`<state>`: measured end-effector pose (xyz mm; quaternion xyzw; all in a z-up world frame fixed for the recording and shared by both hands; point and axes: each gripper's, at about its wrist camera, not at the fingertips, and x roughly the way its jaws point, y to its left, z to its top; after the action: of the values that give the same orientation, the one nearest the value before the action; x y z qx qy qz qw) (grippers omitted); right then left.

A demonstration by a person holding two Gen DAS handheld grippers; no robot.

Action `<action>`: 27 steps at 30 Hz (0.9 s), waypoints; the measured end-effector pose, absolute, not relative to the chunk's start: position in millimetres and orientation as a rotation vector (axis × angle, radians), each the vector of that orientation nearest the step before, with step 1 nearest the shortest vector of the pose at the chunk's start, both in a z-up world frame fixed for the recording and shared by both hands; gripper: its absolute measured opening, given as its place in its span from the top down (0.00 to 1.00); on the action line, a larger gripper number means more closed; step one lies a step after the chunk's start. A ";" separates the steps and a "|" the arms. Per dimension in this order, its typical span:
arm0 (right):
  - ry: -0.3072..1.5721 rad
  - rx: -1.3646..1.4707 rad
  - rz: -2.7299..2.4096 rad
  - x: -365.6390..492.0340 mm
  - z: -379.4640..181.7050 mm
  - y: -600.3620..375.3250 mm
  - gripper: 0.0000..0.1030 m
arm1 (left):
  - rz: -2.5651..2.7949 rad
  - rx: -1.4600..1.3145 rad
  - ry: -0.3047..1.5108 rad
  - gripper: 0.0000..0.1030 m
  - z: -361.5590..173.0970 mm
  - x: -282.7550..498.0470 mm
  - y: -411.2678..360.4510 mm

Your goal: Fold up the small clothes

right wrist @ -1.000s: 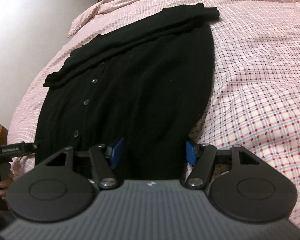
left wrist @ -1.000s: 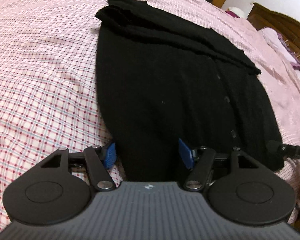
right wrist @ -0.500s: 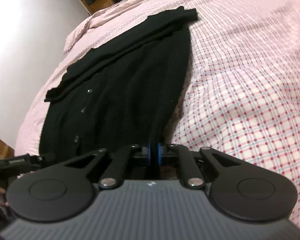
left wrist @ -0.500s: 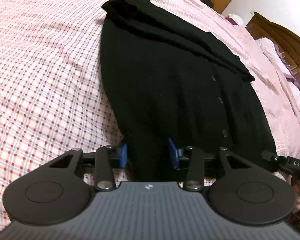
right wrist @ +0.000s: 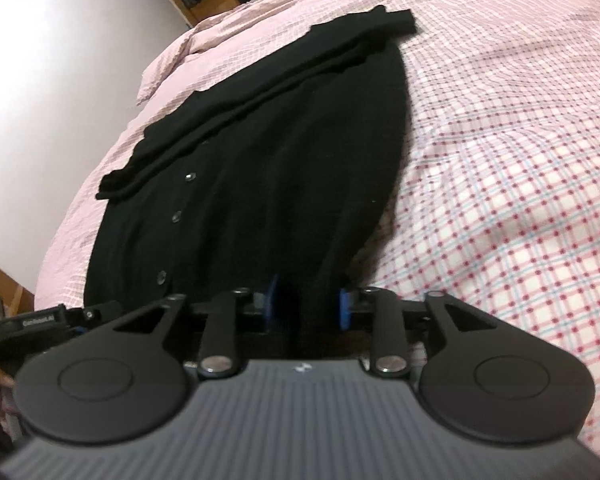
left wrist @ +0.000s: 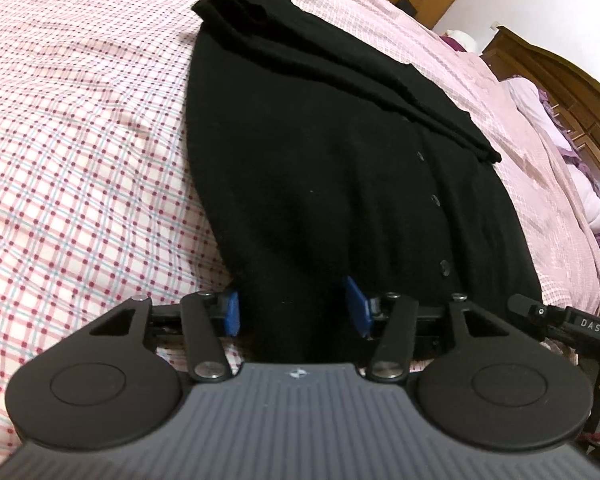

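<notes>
Left claw (left wrist: 296,306): we see its jaws opening, straddling the black cardigan (left wrist: 340,168)'s near hem, pads clear.
Right claw (right wrist: 306,306): opening too, hem between its pads.
Cardigan: flat on the checked bed (left wrist: 80,140).
Hidden: hem under both claws.

The white letters "DAS" stand on the black handle of the right gripper (left wrist: 572,326), seen at the edge of the left wrist view. The white label on the left gripper (right wrist: 40,322) is too blurred to read.

Right hand-held gripper (right wrist: 306,308) reopening after pinching shut on black cardigan (right wrist: 260,184) hem, left hand-held gripper (left wrist: 292,306) widening again
</notes>
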<state>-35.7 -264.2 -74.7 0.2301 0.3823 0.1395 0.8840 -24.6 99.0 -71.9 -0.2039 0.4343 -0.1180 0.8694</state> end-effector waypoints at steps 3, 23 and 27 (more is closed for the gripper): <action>0.793 0.466 0.300 -36.5 -74.2 -262.4 0.61 | -0.256 -0.425 0.915 0.41 -73.2 -22.7 97.0; 0.601 0.652 0.370 -53.3 -41.2 -298.3 0.91 | -0.427 -0.671 0.733 0.92 -43.6 -25.4 110.0; 0.534 0.731 0.404 -44.6 -26.9 -305.4 0.91 | -0.427 -0.688 0.643 0.92 -18.7 -11.4 111.6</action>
<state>-44.6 -305.4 -26.9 0.3509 0.2561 0.1937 0.8796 -11.4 111.6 -18.7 -0.3289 0.3071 -0.2041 0.8694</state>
